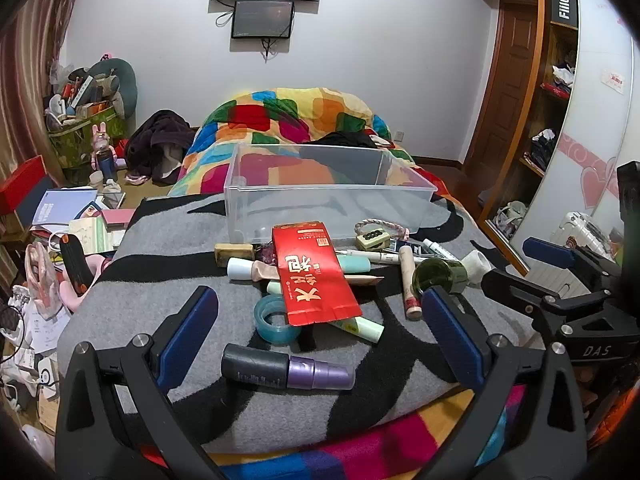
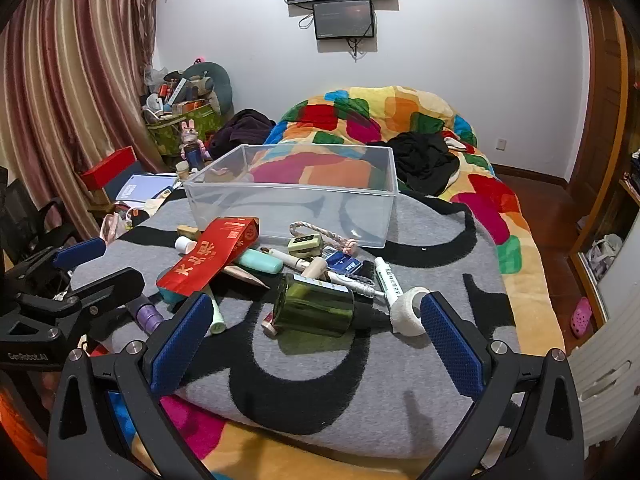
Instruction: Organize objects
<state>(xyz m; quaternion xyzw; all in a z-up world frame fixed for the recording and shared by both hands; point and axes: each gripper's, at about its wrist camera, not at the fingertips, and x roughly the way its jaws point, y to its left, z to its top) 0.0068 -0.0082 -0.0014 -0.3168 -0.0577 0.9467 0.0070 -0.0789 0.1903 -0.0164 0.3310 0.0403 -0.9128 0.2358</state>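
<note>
We see a grey-and-black blanket (image 1: 168,312) spread over the near end of a bed, carrying a heap of small things. Toward the blanket's left near corner our left gripper (image 1: 320,316) hovers with its blue pads spread wide, released and holding nothing; a black-and-purple tube (image 1: 286,368) lies between them on the blanket, untouched. Just beyond it sits a teal tape ring (image 1: 276,318), partly under the red envelope (image 1: 314,272), which rests tilted across a mint tube (image 1: 354,264) and other sticks in the middle of the pile. Behind the pile, toward the blanket's far edge, stands the clear plastic bin (image 1: 320,204), upright. A small green block (image 1: 372,239) lies just before the bin's front wall, with a knotted rope loop (image 2: 320,229) beside it. Further right, the dark green jar (image 2: 316,306) lies on its side, a white marker (image 2: 386,278) and a white tape roll (image 2: 408,312) just beside it near the blanket's right edge. Our right gripper (image 2: 316,332) hangs there, its pads also spread apart and released, the jar and roll lying between them, neither grasped.
</note>
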